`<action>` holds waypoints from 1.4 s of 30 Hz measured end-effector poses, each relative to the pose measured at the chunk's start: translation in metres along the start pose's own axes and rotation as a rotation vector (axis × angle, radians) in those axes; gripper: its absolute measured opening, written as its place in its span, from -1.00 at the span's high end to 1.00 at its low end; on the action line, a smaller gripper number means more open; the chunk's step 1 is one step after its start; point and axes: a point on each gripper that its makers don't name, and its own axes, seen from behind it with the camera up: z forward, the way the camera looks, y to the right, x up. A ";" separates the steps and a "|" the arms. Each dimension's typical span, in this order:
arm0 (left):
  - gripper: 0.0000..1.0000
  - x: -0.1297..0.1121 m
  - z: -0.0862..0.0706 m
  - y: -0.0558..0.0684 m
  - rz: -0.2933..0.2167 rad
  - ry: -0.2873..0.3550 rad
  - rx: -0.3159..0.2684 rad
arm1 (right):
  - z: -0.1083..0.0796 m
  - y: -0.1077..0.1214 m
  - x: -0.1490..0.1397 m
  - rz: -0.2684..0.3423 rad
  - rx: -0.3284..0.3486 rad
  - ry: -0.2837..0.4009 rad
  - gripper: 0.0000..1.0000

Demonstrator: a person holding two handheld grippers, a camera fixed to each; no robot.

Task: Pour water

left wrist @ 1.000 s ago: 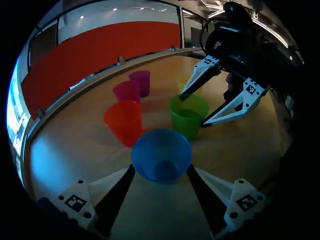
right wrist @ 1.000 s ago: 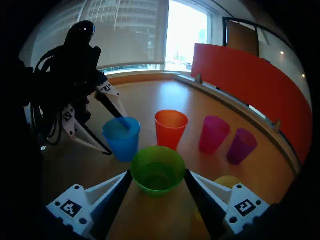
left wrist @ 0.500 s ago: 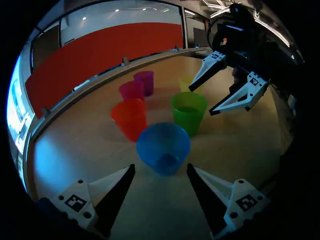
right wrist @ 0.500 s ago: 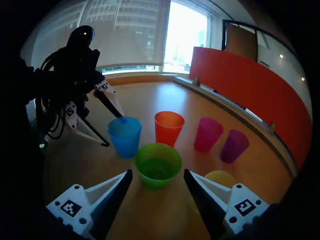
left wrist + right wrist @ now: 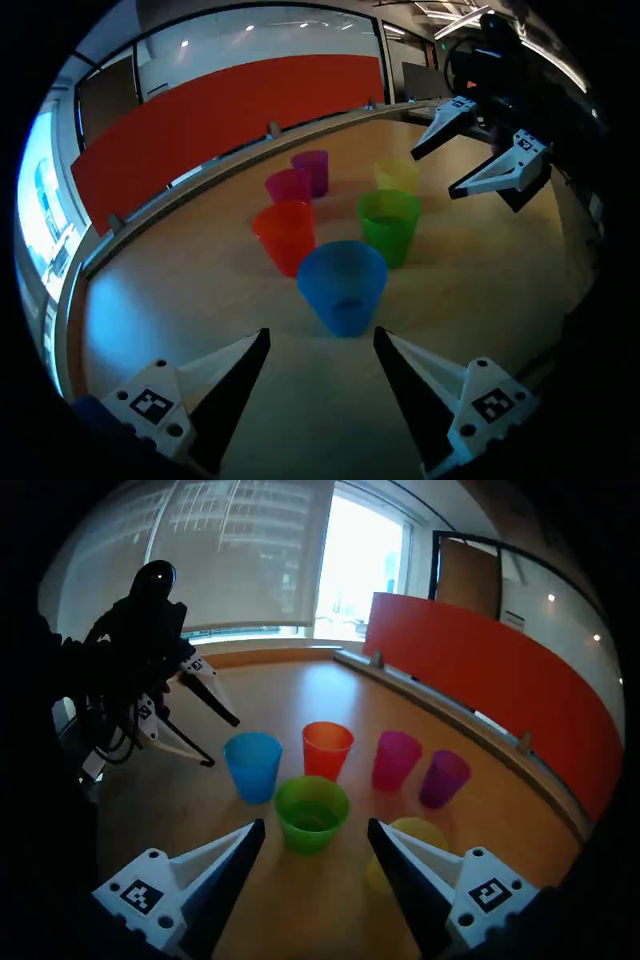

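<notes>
Several coloured plastic cups stand upright on the wooden table. In the left gripper view the blue cup (image 5: 342, 284) is just ahead of my open left gripper (image 5: 320, 332), apart from its fingertips. Behind it stand the green cup (image 5: 390, 226) and the orange cup (image 5: 286, 236). My right gripper (image 5: 433, 175) hangs open above the table to the right of the green cup. In the right gripper view the green cup (image 5: 311, 812) stands in front of my open right gripper (image 5: 315, 824). The blue cup (image 5: 253, 766) is to its left, and beyond it is the left gripper (image 5: 223, 742).
A pink cup (image 5: 395, 758), a purple cup (image 5: 442, 777) and a yellow cup (image 5: 404, 840) stand to the right of the green one. A red partition (image 5: 496, 680) runs along the table's far edge. A person's dark figure (image 5: 136, 664) holds the left gripper.
Both grippers have drawn back and risen. The blue cup no longer sits between the left fingers, nor the green cup between the right fingers. The cups have stayed in place.
</notes>
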 end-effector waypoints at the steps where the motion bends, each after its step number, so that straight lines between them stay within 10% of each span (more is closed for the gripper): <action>1: -0.92 0.000 -0.002 -0.001 -0.004 0.006 0.006 | -0.002 0.000 0.001 0.002 -0.009 0.006 -1.00; 27: -0.92 0.017 -0.059 -0.059 -0.152 0.218 0.256 | -0.062 0.042 0.014 0.117 -0.275 0.183 -1.00; 42: -0.92 0.037 -0.103 -0.096 -0.207 0.381 0.413 | -0.118 0.112 0.025 0.237 -0.599 0.347 -1.00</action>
